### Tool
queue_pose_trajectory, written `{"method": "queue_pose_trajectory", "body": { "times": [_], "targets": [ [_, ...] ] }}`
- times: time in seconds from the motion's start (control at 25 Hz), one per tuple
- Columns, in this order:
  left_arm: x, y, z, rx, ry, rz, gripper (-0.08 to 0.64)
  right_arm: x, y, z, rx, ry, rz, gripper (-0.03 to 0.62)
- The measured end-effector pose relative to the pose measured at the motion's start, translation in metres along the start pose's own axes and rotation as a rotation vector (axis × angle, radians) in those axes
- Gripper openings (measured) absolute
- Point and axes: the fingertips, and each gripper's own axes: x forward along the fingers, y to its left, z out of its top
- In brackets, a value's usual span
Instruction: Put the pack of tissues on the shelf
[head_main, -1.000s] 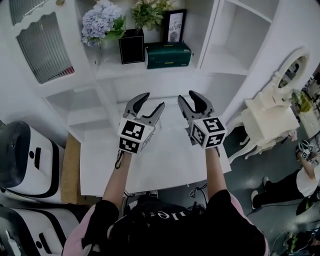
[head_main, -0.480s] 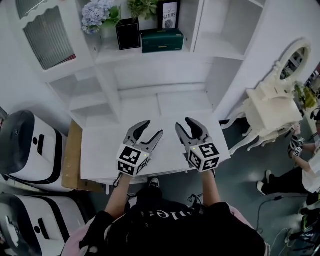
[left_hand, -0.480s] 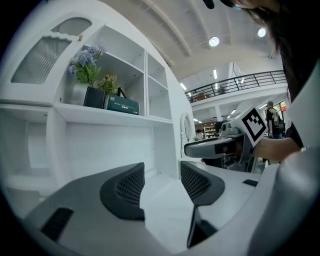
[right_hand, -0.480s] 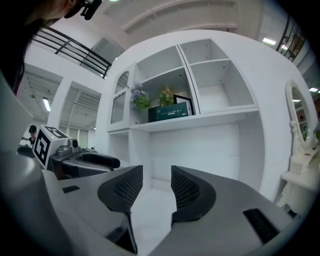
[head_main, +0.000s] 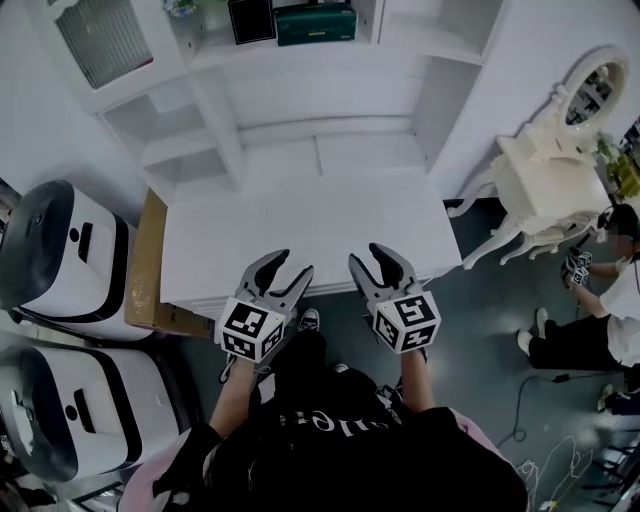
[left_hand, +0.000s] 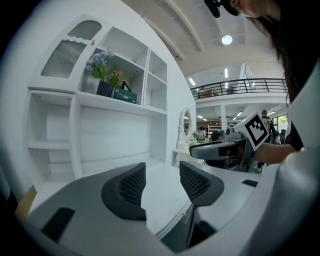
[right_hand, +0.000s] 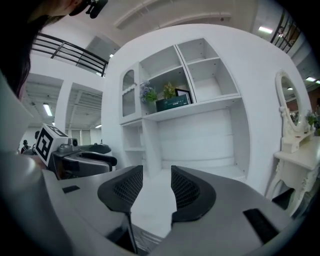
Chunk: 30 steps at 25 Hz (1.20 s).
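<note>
The dark green pack of tissues (head_main: 316, 22) lies on the upper shelf of the white cabinet, next to a black box (head_main: 250, 18); it also shows as a small green pack (left_hand: 125, 96) in the left gripper view and as the same pack (right_hand: 172, 103) in the right gripper view. My left gripper (head_main: 292, 265) hangs at the white table's (head_main: 300, 225) near edge, far from the shelf, its jaws closing a little with nothing between them. My right gripper (head_main: 371, 258) is beside it, open and empty. Between the left jaws (left_hand: 162, 172) and the right jaws (right_hand: 157, 175) only the tabletop shows.
Two white rounded machines (head_main: 60, 260) stand at the left, with a brown board (head_main: 150, 260) against the table's side. A white dressing table with an oval mirror (head_main: 545, 190) stands at the right. A person (head_main: 610, 300) crouches on the grey floor at the far right.
Both grippers have drawn back from over the table to its near edge. The shelf with the green pack has slid toward the top of the head view.
</note>
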Motion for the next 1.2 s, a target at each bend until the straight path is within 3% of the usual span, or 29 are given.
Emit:
{"method": "queue_pose_trajectory", "body": {
  "times": [0.4,0.76,1.2],
  "targets": [
    [-0.063,-0.031,-0.025,-0.031,0.005,0.057,0.187,-0.039,0.057,-0.037,0.024,0.032,0.077,0.201],
    [-0.083,-0.024,-0.025,-0.066,-0.023,0.073,0.07,-0.03,0.089,-0.031,0.003,0.034,0.139,0.199],
    [-0.124,0.004,-0.037,-0.078,0.011,0.061,0.049,-0.005,0.134,-0.034,0.008,0.065,0.175,0.08]
  ]
}}
